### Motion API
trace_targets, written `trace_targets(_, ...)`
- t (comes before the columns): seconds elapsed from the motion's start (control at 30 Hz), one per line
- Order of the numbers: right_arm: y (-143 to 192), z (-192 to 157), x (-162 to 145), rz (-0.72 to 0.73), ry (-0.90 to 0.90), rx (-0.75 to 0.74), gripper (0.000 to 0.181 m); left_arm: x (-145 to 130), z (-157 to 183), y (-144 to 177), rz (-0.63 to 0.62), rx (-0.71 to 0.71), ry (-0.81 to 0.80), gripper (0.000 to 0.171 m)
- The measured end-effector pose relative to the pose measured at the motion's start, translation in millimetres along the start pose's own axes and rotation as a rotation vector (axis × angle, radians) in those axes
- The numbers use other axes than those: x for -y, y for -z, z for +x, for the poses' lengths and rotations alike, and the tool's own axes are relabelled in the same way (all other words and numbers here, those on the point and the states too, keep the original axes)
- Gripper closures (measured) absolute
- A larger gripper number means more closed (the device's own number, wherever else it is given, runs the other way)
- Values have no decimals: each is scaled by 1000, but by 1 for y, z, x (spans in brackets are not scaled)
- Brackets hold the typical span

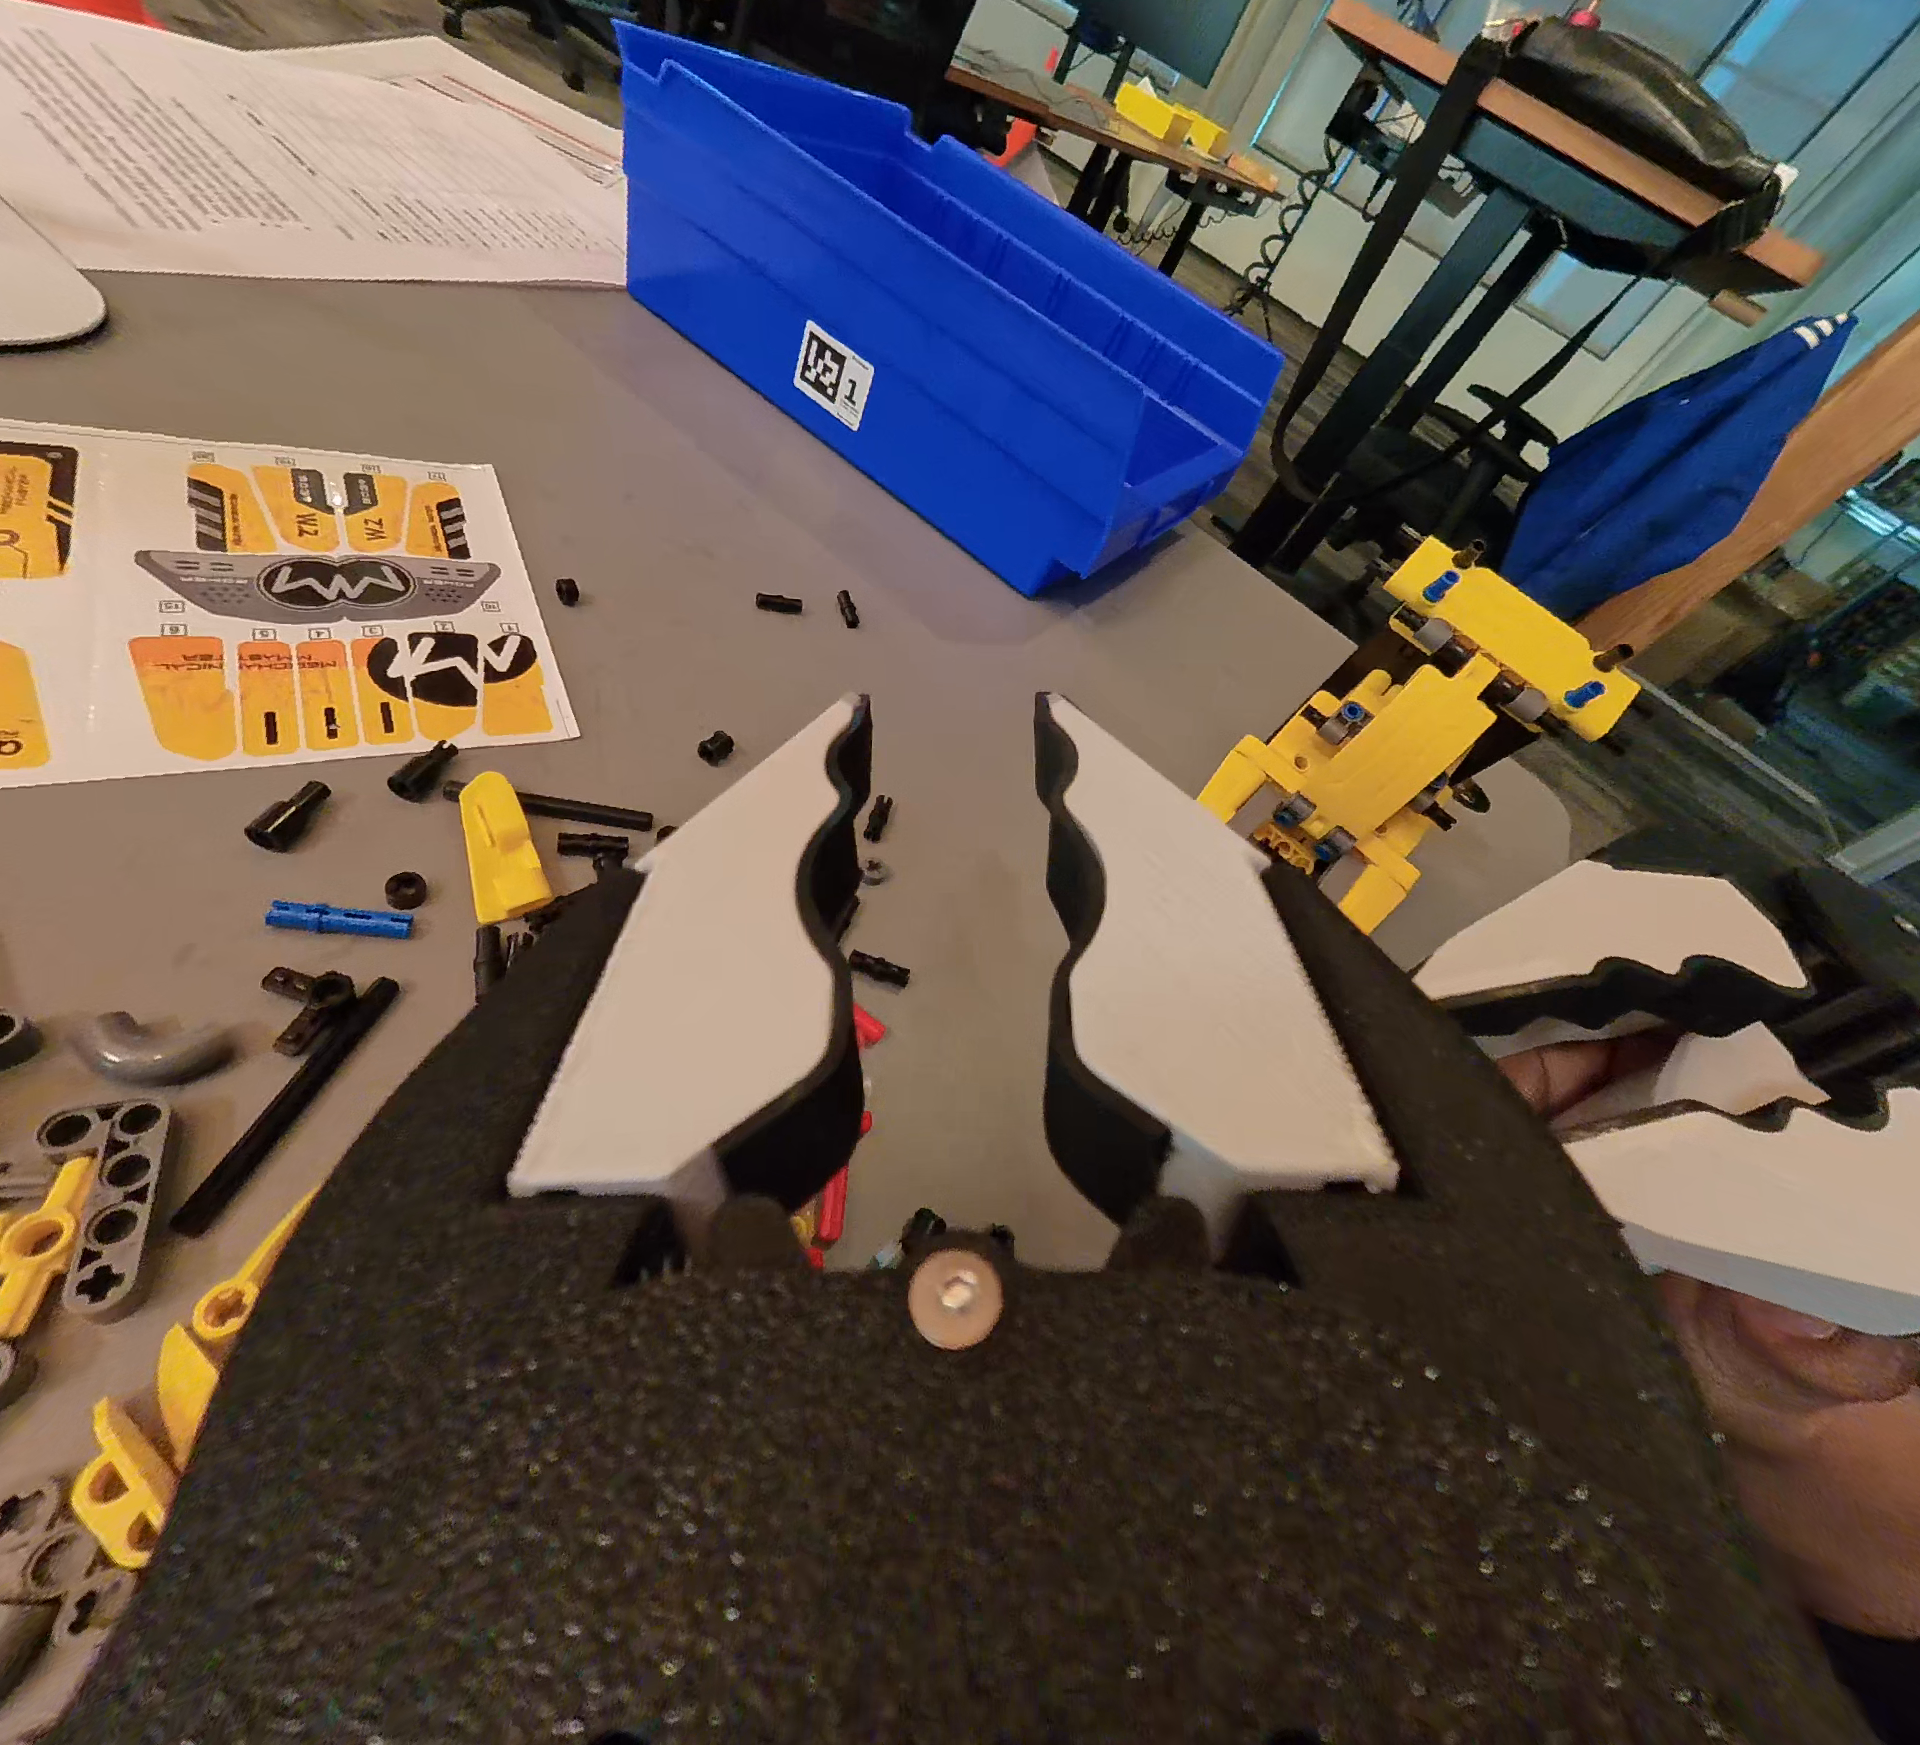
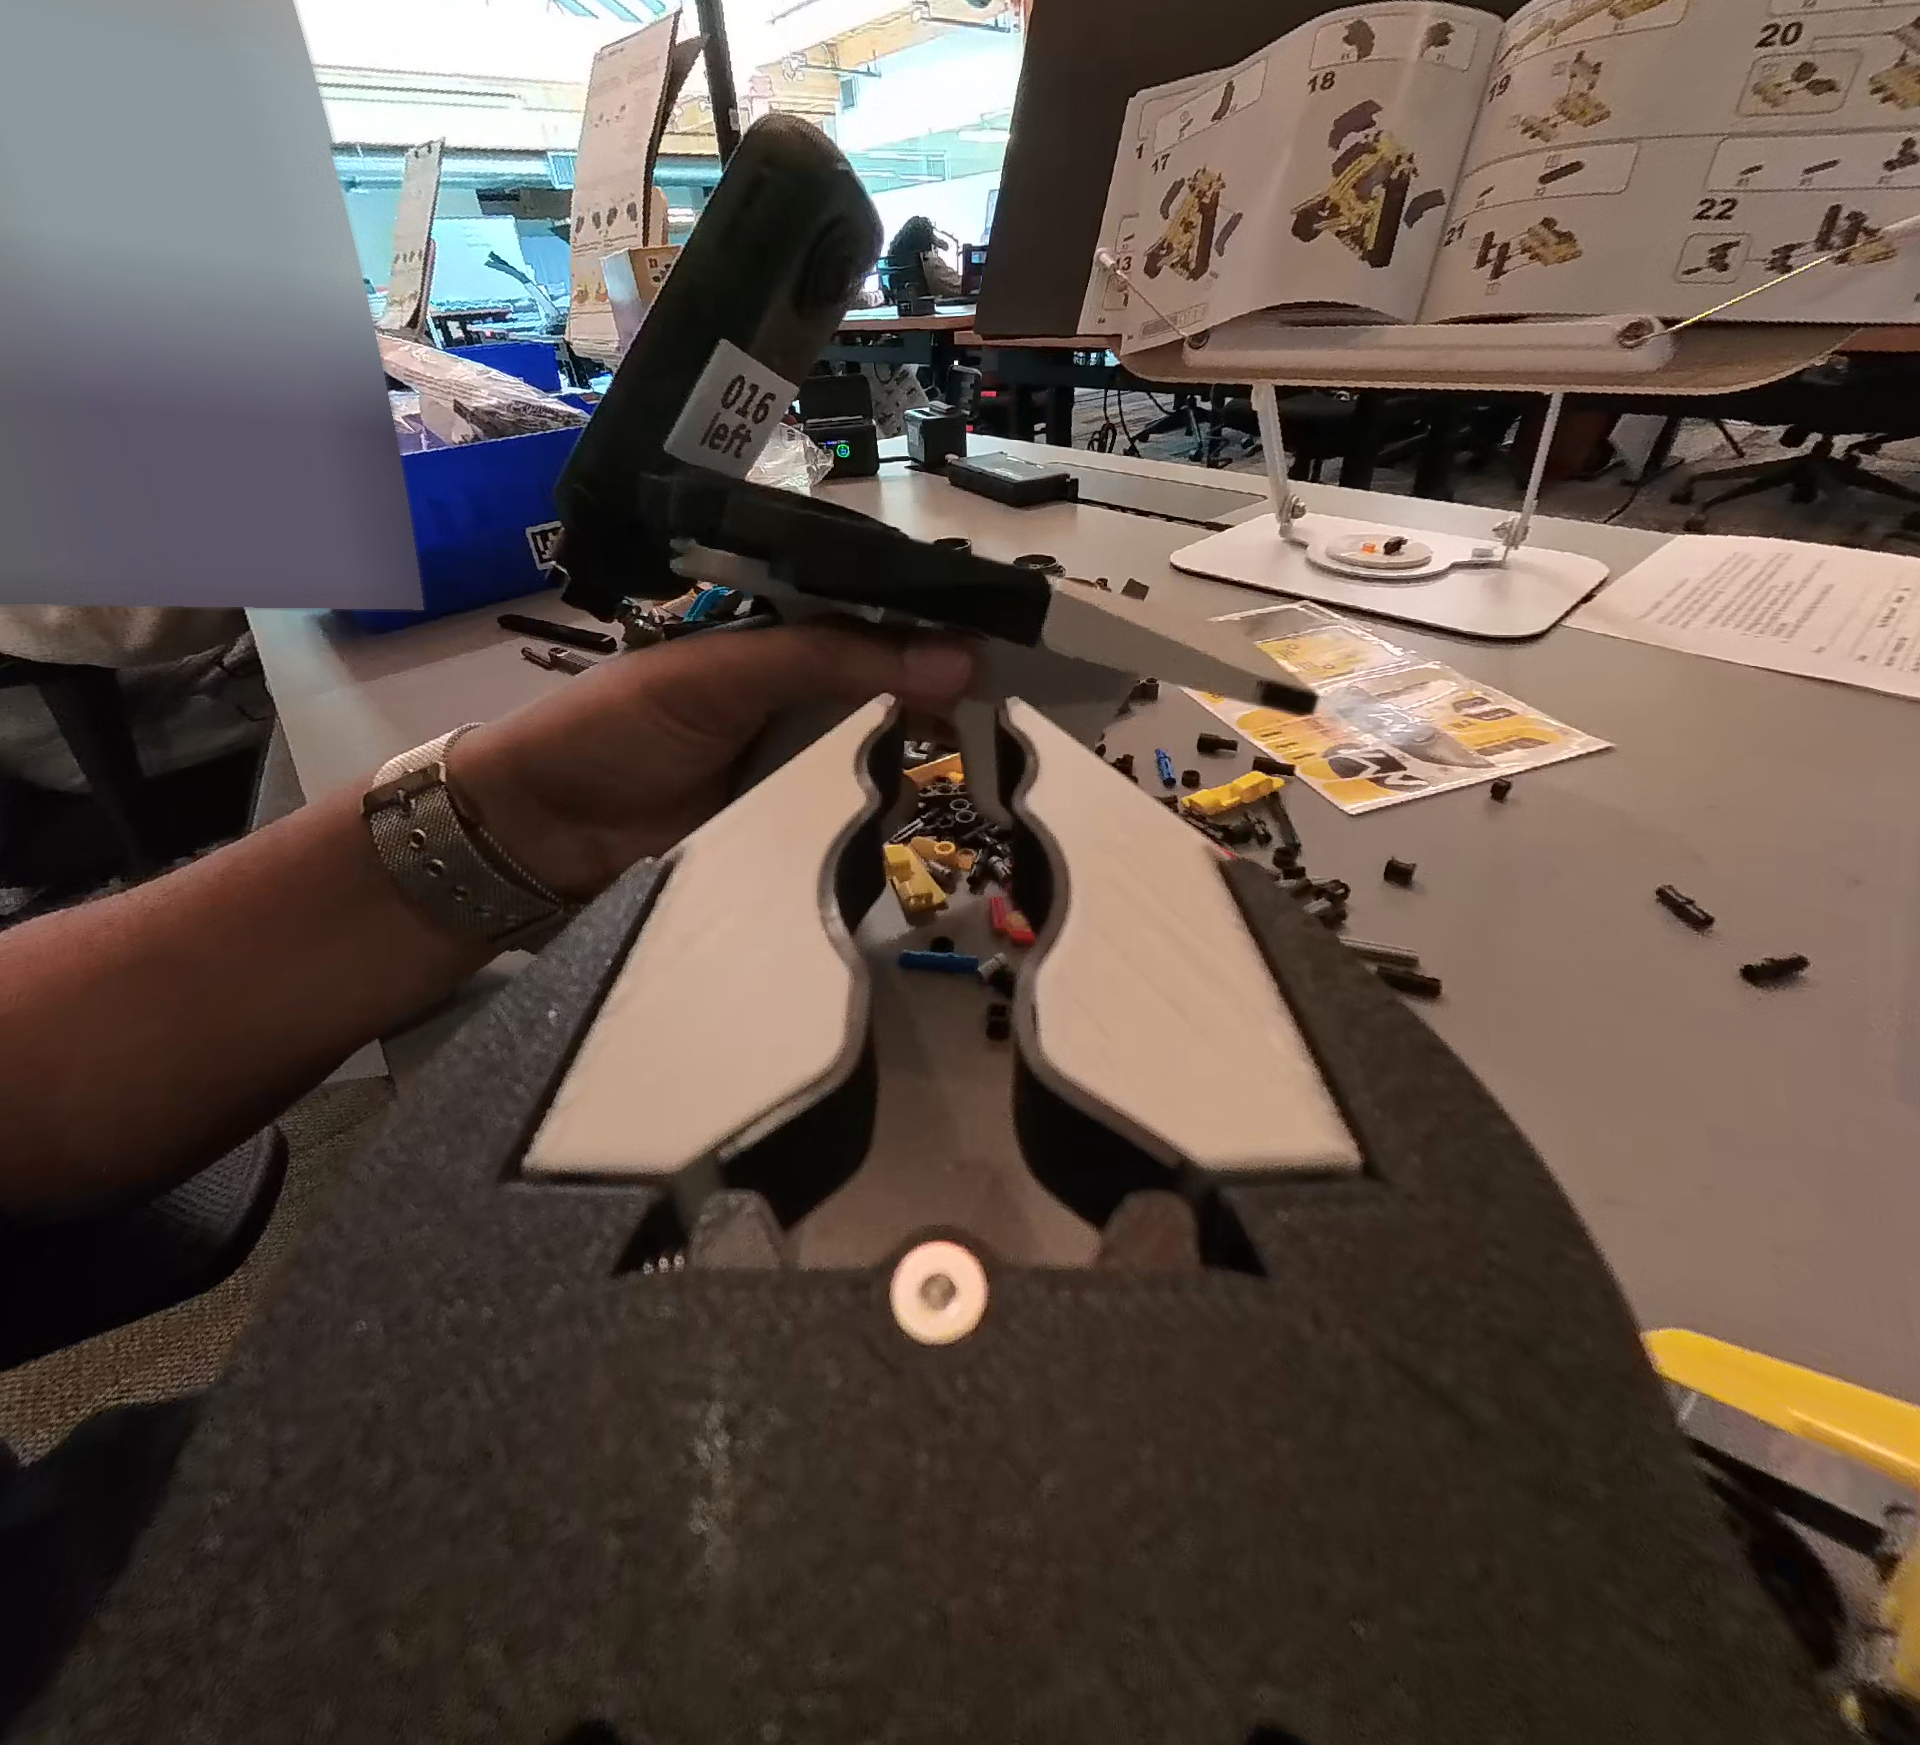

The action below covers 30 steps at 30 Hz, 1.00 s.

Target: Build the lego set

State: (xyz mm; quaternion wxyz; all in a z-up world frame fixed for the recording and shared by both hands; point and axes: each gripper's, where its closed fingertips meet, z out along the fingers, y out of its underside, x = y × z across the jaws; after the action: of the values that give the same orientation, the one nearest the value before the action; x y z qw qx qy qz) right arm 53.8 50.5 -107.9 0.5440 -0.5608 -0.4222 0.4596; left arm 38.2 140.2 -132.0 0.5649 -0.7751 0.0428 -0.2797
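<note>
My left gripper (image 1: pixel 953 708) is open and empty, held a little above the grey table (image 1: pixel 644 407). Small black pins (image 1: pixel 878 968) and red parts lie under it. A part-built yellow brick model (image 1: pixel 1434 739) stands just right of its right finger. Loose black, yellow, grey and blue parts (image 1: pixel 343 916) lie to its left. My right gripper (image 2: pixel 948 710) is open and empty, pointing at the left gripper (image 2: pixel 831 573), which a hand (image 2: pixel 665 739) with a wristwatch holds. The right gripper also shows at the right edge of the left wrist view (image 1: pixel 1621 999). A pile of loose parts (image 2: pixel 935 864) lies beyond its tips.
A blue bin (image 1: pixel 935 313) stands at the back of the table, near the edge. A sticker sheet (image 1: pixel 281 604) and printed papers (image 1: pixel 312 168) lie at the left. An open instruction booklet (image 2: pixel 1455 168) rests on a white stand (image 2: pixel 1392 573). Desks, chairs and monitors stand behind.
</note>
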Motion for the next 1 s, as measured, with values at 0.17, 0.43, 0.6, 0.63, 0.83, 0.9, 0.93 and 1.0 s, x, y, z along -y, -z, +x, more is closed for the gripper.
trace_targets(0.17,1,-1,2,12,9,-1,165,-1,1,0,-1,-11,6,141)
trace_targets(0.43,1,-1,1,12,13,-2,165,2,-2,2,14,-9,25,141)
trace_targets(0.6,1,-1,1,8,14,-3,165,-1,-3,1,-4,50,-84,141)
trace_targets(0.63,0,-1,1,7,14,-3,165,-2,-3,0,-11,51,-94,141)
trace_targets(0.83,1,-1,1,9,14,-3,165,-4,-2,-1,-17,55,-110,141)
trace_targets(0.9,1,-1,1,9,15,-3,165,-3,-2,0,-15,51,-102,141)
trace_targets(0.93,1,-1,1,10,15,-3,165,-3,-2,0,-15,50,-100,141)
trace_targets(1.0,1,-1,1,10,15,-3,165,-3,-2,0,-15,49,-99,141)
